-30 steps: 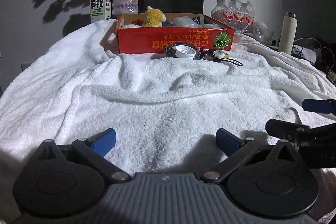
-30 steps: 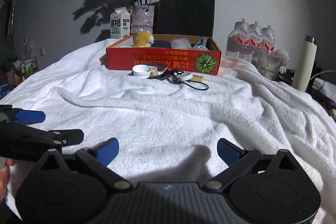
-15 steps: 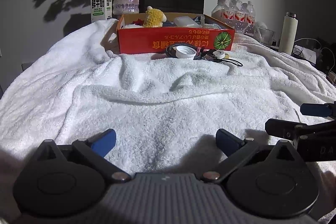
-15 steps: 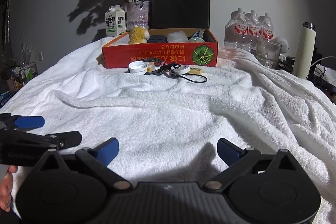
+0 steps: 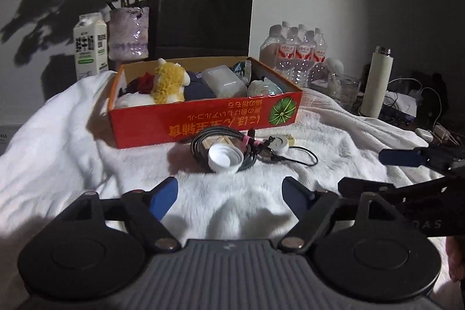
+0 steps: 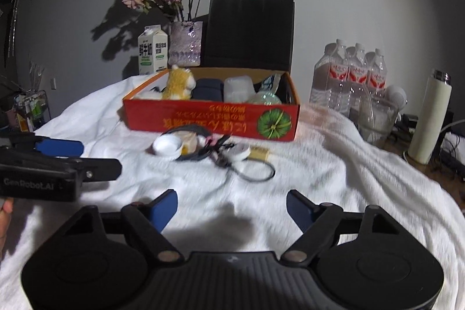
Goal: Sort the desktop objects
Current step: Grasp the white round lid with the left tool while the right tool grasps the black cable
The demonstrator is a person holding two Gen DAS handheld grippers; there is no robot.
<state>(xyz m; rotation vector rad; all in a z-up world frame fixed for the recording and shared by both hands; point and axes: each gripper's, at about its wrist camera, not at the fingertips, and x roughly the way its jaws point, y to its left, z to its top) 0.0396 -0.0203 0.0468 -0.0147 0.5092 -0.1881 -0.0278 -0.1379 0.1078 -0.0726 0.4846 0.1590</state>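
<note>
A red cardboard box (image 5: 203, 118) (image 6: 212, 121) holds a yellow plush toy (image 5: 170, 83), a translucent container (image 5: 223, 82) and other items. In front of it on the white towel lie a white cap (image 5: 225, 157) (image 6: 167, 144), a coiled black cable (image 5: 221, 135), a white round device (image 5: 277, 143) with a black cord (image 6: 255, 173) and a small yellow block (image 6: 260, 153). My left gripper (image 5: 229, 196) is open and empty, just short of the cap. My right gripper (image 6: 231, 208) is open and empty, short of the cord.
Behind the box stand a milk carton (image 5: 90, 48), a vase of dried roses (image 5: 129, 34) and a black paper bag (image 5: 205, 19). Several water bottles (image 6: 348, 77), a glass jug (image 6: 375, 118) and a cream flask (image 6: 430, 118) stand at the right, by cables.
Both grippers have moved forward toward the box; the cap, cable and box now appear much nearer. Both stay open and empty.
</note>
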